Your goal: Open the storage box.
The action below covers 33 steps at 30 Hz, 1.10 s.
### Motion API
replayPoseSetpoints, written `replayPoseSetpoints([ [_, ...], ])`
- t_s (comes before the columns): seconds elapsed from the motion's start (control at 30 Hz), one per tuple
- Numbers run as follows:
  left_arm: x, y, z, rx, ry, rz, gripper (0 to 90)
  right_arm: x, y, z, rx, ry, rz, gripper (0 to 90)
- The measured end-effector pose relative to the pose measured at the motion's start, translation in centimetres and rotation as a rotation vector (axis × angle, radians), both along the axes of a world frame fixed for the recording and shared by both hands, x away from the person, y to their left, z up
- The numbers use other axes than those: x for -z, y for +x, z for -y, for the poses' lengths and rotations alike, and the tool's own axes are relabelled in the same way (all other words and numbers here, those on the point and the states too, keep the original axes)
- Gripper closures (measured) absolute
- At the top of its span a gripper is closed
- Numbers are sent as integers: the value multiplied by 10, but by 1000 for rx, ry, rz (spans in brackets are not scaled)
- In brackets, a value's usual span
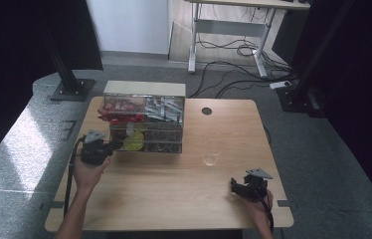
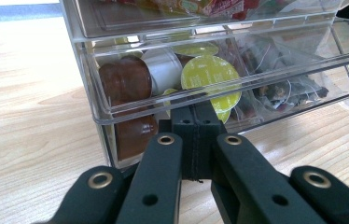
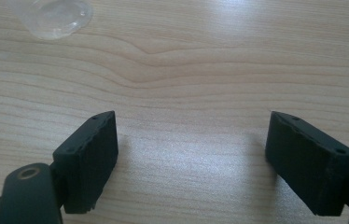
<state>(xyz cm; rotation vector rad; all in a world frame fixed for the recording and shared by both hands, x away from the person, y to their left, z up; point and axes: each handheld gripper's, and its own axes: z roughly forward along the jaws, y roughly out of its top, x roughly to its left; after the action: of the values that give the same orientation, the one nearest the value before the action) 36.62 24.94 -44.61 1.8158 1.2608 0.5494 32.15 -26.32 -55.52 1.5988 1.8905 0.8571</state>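
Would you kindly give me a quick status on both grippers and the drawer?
Left gripper shut, jaws at the clear drawer front lip. Right gripper open, empty. Drawer partly out, capsules inside. Nothing blocking.

This looked like a lab or recording studio set up in an office room: the wooden surface (image 1: 174, 199) stood on grey carpet tiles (image 1: 20, 144), flanked by black curtains (image 1: 20, 40) and dark metal stands on floor plates (image 1: 72, 89). Behind it stood a height-adjustable desk (image 1: 233, 30) with loose cables (image 1: 233, 64) and a power strip (image 1: 279, 84) on the floor, and a clear acrylic drawer organiser (image 1: 144, 119) of coffee capsules and tea bags suggested an office pantry
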Motion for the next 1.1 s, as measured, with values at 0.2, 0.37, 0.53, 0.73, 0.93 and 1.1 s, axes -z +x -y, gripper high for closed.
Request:
replayPoseSetpoints([
  [0.2, -5, 3, -1, 1, -7, 1, 900, 0, 0, 0, 1, 1, 0, 172],
  [0.37, -11, 6, -1, -1, -7, 8, 900, 0, 0, 0, 0, 0, 1, 172],
  [0.53, -14, 9, 0, -3, 1, 13, 900, 0, 0, 0, 1, 0, 1, 172],
  [0.73, -21, 15, 0, -9, 9, 21, 900, 0, 0, 0, 0, 0, 1, 172],
  [0.93, -23, 20, -2, -9, -1, 13, 900, 0, 0, 0, 2, 0, 0, 173],
  [1.1, -24, 22, -4, -14, -14, 13, 900, 0, -1, 0, 1, -1, 2, 173],
])
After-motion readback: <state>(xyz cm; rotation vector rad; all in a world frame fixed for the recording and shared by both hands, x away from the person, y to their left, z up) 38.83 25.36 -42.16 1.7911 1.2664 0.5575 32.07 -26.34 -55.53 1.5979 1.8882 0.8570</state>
